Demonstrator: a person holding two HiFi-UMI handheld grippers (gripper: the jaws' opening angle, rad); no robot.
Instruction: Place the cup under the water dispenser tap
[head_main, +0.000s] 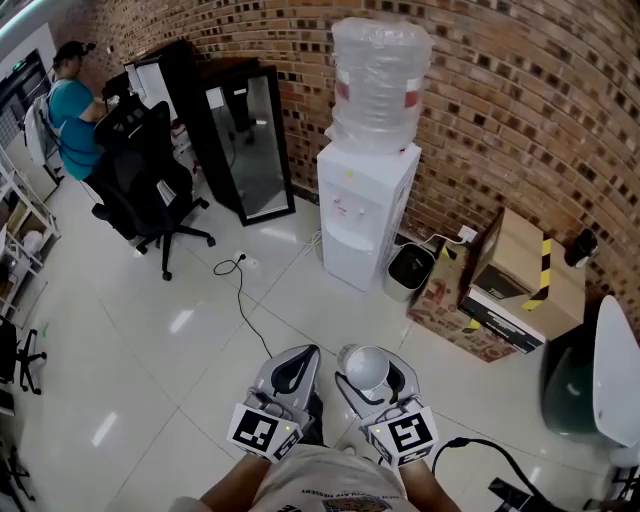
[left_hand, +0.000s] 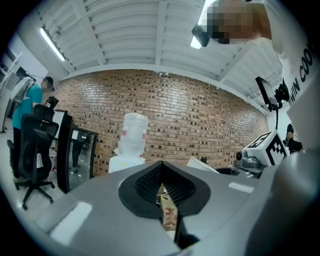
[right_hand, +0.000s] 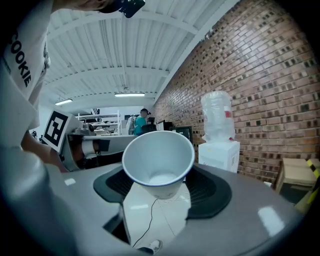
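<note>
A white paper cup (head_main: 366, 362) sits between the jaws of my right gripper (head_main: 370, 374), which is shut on it near the bottom of the head view. In the right gripper view the cup (right_hand: 158, 162) tilts its empty mouth toward the camera, with the dark pads (right_hand: 212, 192) against its sides. The white water dispenser (head_main: 365, 210) with a clear bottle on top stands against the brick wall, well ahead of both grippers, and its tap recess (head_main: 345, 215) faces me. My left gripper (head_main: 305, 358) is beside the right one, shut and holding nothing (left_hand: 160, 167).
A black cabinet with a glass door (head_main: 245, 140) stands left of the dispenser. Further left are an office chair (head_main: 150, 180) and a seated person (head_main: 72, 110). A small bin (head_main: 408, 272) and cardboard boxes (head_main: 520, 275) lie right of it. A cable (head_main: 240, 290) runs across the tiled floor.
</note>
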